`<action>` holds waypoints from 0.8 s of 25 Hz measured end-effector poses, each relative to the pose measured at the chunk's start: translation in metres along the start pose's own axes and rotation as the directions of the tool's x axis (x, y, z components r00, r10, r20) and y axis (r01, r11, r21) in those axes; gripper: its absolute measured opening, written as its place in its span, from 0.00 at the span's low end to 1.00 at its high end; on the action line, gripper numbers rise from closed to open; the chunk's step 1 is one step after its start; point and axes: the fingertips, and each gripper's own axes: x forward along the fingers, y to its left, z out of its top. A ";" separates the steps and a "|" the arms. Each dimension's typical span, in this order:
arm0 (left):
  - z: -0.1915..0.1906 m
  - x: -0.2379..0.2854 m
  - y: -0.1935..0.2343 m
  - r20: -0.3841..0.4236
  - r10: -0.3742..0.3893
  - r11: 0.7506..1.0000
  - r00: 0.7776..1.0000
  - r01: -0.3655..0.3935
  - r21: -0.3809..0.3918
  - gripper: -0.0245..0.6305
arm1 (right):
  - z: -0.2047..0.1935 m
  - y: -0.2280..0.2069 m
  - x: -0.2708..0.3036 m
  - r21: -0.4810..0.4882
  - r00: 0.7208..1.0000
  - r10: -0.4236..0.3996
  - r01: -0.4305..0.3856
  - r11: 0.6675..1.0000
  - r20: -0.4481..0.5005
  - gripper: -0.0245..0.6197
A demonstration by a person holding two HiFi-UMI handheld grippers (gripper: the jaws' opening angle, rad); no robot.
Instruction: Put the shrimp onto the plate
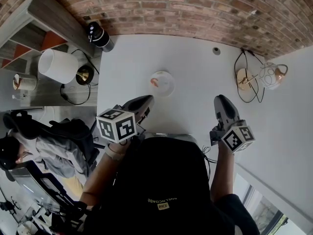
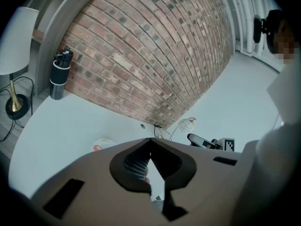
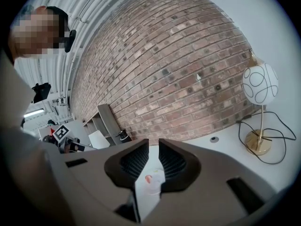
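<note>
A small white plate point(image 1: 167, 87) sits near the middle of the white table point(image 1: 195, 67), and an orange-pink shrimp point(image 1: 155, 81) lies on its left part. My left gripper point(image 1: 147, 100) hovers just in front of the plate, a little to its left, with its jaw tips touching and nothing seen held. In the left gripper view the plate point(image 2: 107, 142) lies left of the shut tips point(image 2: 150, 139). My right gripper point(image 1: 220, 101) hangs well right of the plate. Its jaws point(image 3: 153, 142) stand a narrow gap apart, and through the gap I see the plate point(image 3: 156, 182) and shrimp point(image 3: 148, 178).
A black bottle point(image 1: 100, 35) stands at the table's far left corner by the brick wall. A globe lamp point(image 1: 271, 74) with a brass base point(image 1: 243, 78) and cables is at the right. A white lampshade point(image 1: 57, 65) and shelves stand left of the table.
</note>
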 end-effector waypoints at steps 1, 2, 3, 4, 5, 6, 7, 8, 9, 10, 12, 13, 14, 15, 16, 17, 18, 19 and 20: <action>0.000 0.000 0.000 0.000 0.000 1.000 1.000 0.000 -0.001 0.04 | 0.000 0.000 0.001 -0.003 1.000 0.002 -0.002 1.000 -0.001 0.12; 0.000 0.000 0.000 0.000 0.001 1.000 1.000 -0.001 -0.001 0.04 | 0.000 0.001 0.001 -0.006 1.000 0.003 -0.003 1.000 -0.003 0.12; 0.001 0.000 0.000 0.000 0.001 1.000 1.000 -0.001 -0.002 0.04 | 0.001 0.001 0.002 -0.010 1.000 0.003 -0.003 1.000 -0.004 0.12; 0.001 0.000 0.000 0.000 0.001 1.000 1.000 -0.001 -0.003 0.04 | 0.001 0.001 0.002 -0.012 1.000 0.003 -0.003 1.000 -0.005 0.12; 0.001 0.000 0.000 0.000 0.001 1.000 1.000 -0.001 -0.003 0.04 | 0.001 0.001 0.003 -0.012 1.000 0.003 -0.003 1.000 -0.006 0.12; 0.001 0.000 0.001 0.001 0.002 1.000 1.000 -0.002 -0.004 0.04 | 0.001 0.001 0.003 -0.011 1.000 0.004 -0.004 1.000 -0.007 0.12; 0.001 -0.001 0.001 0.002 0.004 1.000 1.000 -0.004 -0.005 0.04 | 0.001 0.001 0.004 -0.009 1.000 0.005 -0.005 1.000 -0.007 0.12; 0.001 -0.001 0.001 0.003 0.006 1.000 1.000 -0.006 -0.005 0.04 | 0.001 0.001 0.004 -0.007 1.000 0.006 -0.006 1.000 -0.007 0.12; 0.000 -0.001 0.001 0.004 0.007 1.000 1.000 -0.007 -0.006 0.04 | 0.000 0.001 0.004 -0.006 1.000 0.007 -0.007 1.000 -0.007 0.12; 0.000 -0.001 0.001 0.005 0.009 1.000 1.000 -0.009 -0.007 0.04 | 0.000 0.001 0.004 -0.006 1.000 0.007 -0.007 1.000 -0.008 0.12; 0.000 -0.001 0.001 0.005 0.010 1.000 1.000 -0.010 -0.007 0.04 | 0.000 0.000 0.003 -0.006 1.000 0.007 -0.007 1.000 -0.008 0.12; -0.001 -0.001 0.001 0.006 0.010 1.000 1.000 -0.010 -0.007 0.04 | 0.000 -0.001 0.003 -0.005 1.000 0.006 -0.006 1.000 -0.008 0.12; -0.001 -0.001 0.001 0.006 0.010 1.000 1.000 -0.010 -0.007 0.04 | 0.000 -0.001 0.003 -0.003 1.000 0.005 -0.005 1.000 -0.008 0.12; -0.001 -0.001 0.001 0.006 0.010 1.000 1.000 -0.010 -0.007 0.04 | 0.000 -0.002 0.003 -0.002 1.000 0.004 -0.004 1.000 -0.009 0.12; -0.001 0.000 0.001 0.006 0.009 1.000 1.000 -0.009 -0.008 0.04 | 0.000 -0.003 0.004 -0.001 1.000 0.003 -0.003 1.000 -0.009 0.12; -0.001 0.000 0.002 0.006 0.008 1.000 1.000 -0.008 -0.009 0.04 | 0.000 -0.003 0.004 0.000 1.000 0.002 -0.002 1.000 -0.010 0.12; 0.000 0.000 0.002 0.006 0.007 1.000 1.000 -0.007 -0.010 0.04 | 0.000 -0.003 0.005 0.002 1.000 0.001 -0.001 1.000 -0.010 0.12; 0.000 0.000 0.003 0.006 0.007 1.000 1.000 -0.007 -0.011 0.04 | 0.000 -0.003 0.006 0.004 1.000 0.000 0.000 1.000 -0.010 0.12; 0.001 0.000 0.003 0.007 0.007 1.000 1.000 -0.007 -0.011 0.04 | 0.000 -0.003 0.006 0.005 1.000 0.000 0.000 1.000 -0.009 0.12</action>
